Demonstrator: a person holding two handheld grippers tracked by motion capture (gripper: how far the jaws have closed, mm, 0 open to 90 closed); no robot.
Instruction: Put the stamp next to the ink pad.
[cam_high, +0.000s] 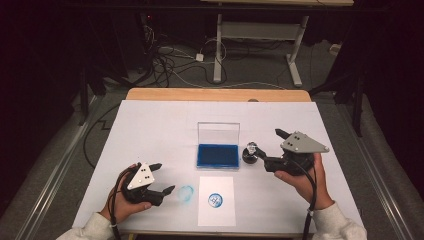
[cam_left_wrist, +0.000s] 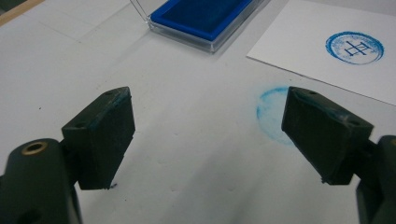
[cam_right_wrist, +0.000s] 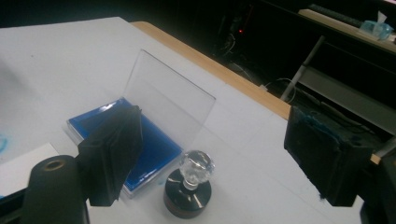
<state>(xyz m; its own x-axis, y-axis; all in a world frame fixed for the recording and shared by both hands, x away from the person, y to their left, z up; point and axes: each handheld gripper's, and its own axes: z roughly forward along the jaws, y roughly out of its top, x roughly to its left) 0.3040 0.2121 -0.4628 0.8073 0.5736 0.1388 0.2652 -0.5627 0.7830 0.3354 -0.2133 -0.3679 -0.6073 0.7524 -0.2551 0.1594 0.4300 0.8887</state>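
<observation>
Stamp (cam_right_wrist: 188, 189) stands upright just right of ink pad (cam_high: 217, 155); paper (cam_high: 216, 201) in front of pad already printed. Right gripper (cam_high: 270, 149) jaws wide, stamp btwn them, ungripped. Left gripper (cam_high: 161, 177) wide, idle. Looks like regrasp/release step; next needs jaws centred on knob.

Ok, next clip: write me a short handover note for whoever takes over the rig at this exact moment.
Left tongs: open, holding nothing, low over the table beside a blue ink smudge.
Right tongs: open, just right of the stamp, not gripping it.
Stamp stands upright right of the open ink pad.
Paper sheet in front of the pad already bears one blue print.
Left: probably nothing, unless another print is wanted.
</observation>
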